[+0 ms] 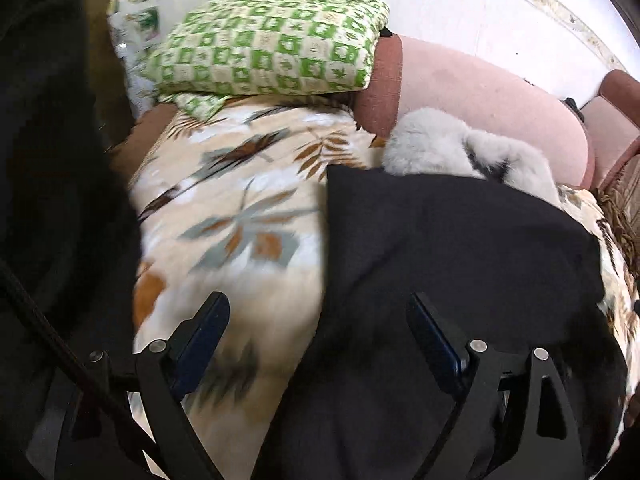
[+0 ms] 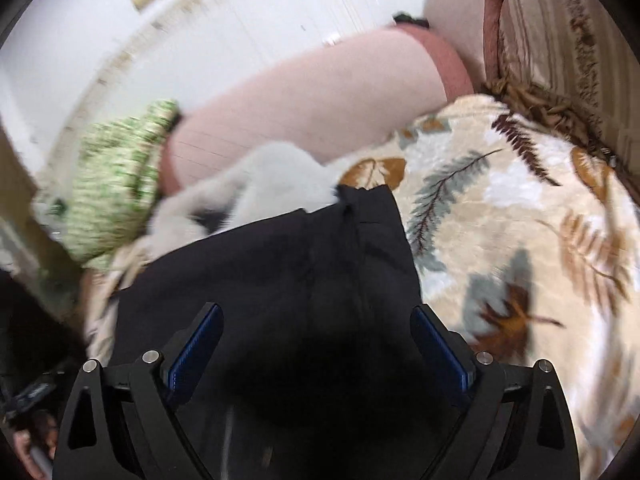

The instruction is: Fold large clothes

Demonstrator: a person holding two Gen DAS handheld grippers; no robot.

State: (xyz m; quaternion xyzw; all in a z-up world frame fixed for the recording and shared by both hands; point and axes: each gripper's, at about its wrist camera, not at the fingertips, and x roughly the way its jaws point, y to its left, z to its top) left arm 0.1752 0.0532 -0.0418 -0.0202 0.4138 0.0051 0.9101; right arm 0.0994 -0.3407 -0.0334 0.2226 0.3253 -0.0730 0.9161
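A large black garment (image 1: 448, 248) with a grey-white fur collar (image 1: 436, 148) lies spread on a leaf-patterned blanket (image 1: 240, 208). My left gripper (image 1: 318, 312) is open, just above the garment's left edge, one finger over the blanket and one over the black cloth. In the right wrist view the black garment (image 2: 288, 264) fills the middle, its fur collar (image 2: 256, 192) at the far end. My right gripper (image 2: 318, 320) is open and empty, low over the black cloth.
A folded green-and-cream checked blanket (image 1: 272, 40) lies at the far left, also in the right wrist view (image 2: 116, 184). A pink bolster cushion (image 1: 480, 96) runs along the white wall behind. A striped brown sofa arm (image 2: 560, 52) stands at the right.
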